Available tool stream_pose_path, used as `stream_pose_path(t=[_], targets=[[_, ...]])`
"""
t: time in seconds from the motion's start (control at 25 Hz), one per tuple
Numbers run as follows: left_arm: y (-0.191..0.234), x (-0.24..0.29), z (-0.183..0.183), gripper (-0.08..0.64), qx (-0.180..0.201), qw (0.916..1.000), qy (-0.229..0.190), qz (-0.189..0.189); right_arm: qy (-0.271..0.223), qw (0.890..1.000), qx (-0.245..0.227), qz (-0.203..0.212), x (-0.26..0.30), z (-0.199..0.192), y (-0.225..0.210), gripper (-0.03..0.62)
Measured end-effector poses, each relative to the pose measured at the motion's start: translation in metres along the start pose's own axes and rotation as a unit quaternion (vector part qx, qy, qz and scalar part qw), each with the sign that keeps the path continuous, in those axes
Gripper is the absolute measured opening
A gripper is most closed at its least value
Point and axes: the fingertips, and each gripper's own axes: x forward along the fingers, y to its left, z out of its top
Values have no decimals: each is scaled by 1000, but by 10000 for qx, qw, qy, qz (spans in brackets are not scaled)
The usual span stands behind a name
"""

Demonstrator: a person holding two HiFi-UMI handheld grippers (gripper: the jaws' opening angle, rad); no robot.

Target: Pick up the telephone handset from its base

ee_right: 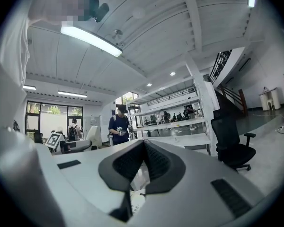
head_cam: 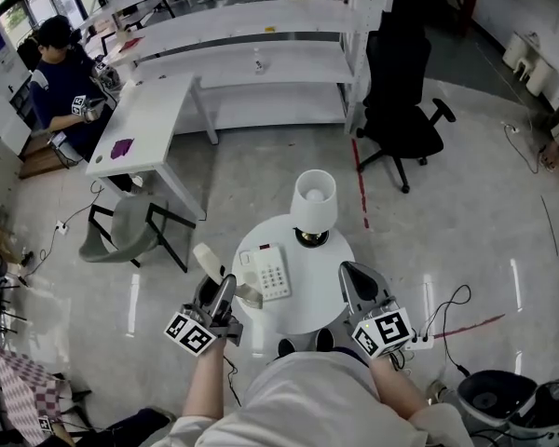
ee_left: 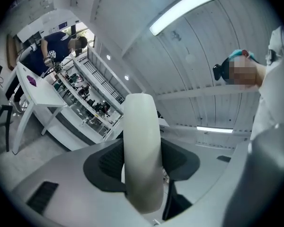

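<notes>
Main risk, as I judge it: the handset (ee_left: 141,145) slips or pivots. The left gripper (head_cam: 222,291) has its jaws clamped across the smooth cream body, and a long stretch projects past them, so a quick swing could lever it loose. The handset is off the telephone base (head_cam: 273,270), just left of it by the edge of the round tabletop (head_cam: 307,310). Second risk: a cord, which I cannot make out, could pull taut and drag the base toward that near edge. Right gripper (ee_right: 143,148) hangs at the tabletop's right, jaws together on nothing, not steadying the base. Surroundings: white shelving (head_cam: 261,35) and a desk (head_cam: 144,119) with a seated person (head_cam: 61,73), a black office chair (head_cam: 401,110), a grey chair (head_cam: 121,231), all well apart. Only the table lamp (head_cam: 313,201), just behind the base, stands close.
</notes>
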Motion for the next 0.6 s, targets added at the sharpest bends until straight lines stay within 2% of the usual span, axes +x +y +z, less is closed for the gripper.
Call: stream_pose_path(t=[0.24,0.6], targets=[[-4,-1,1,225,196,9997,121,20,-31,10000,54,60,1,2,2,8],[-7,-4,0,225,173,9998,116,37,-53,9998,35,183,3,-1,6,6]])
